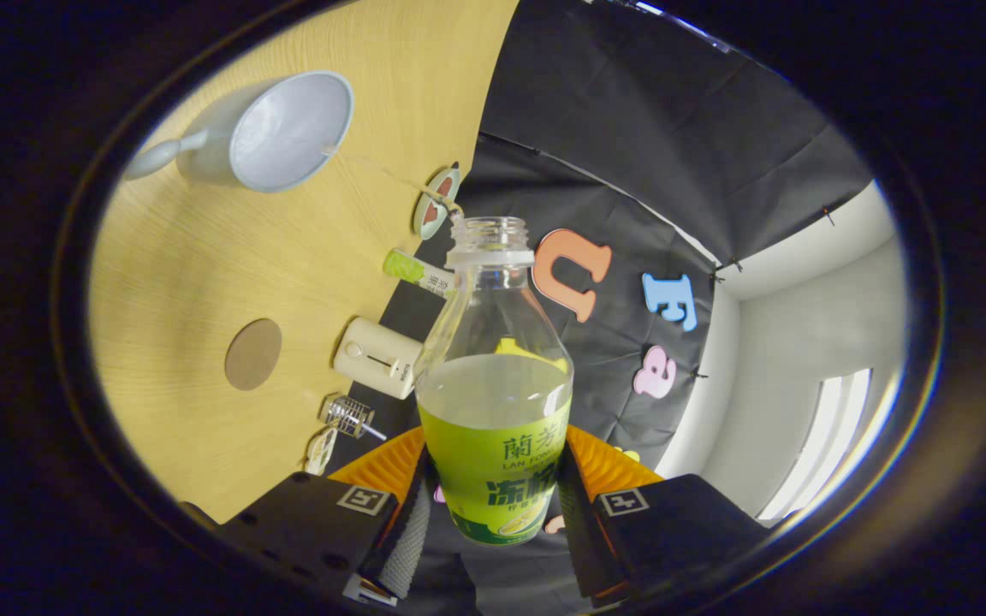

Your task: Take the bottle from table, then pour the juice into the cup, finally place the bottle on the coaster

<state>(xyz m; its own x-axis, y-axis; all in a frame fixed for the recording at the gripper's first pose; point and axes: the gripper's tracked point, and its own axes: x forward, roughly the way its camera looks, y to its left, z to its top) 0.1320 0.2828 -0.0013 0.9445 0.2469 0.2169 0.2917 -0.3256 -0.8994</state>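
Here the bottle [493,402] is clamped between the two fingers of the gripper [493,505], both pressing on its labelled lower body, with its long axis running straight ahead of them. The open, capless neck is aimed beyond the fingers, and a thin stream appears to arc from it toward the cup [275,133], which lies well ahead and to one side on the pale wood-grain table [185,282]. The round coaster [252,353], flat and matte, sits nearer the fingers. The bottle is clear plastic, part full; the cup is smooth, wide-mouthed and handled.
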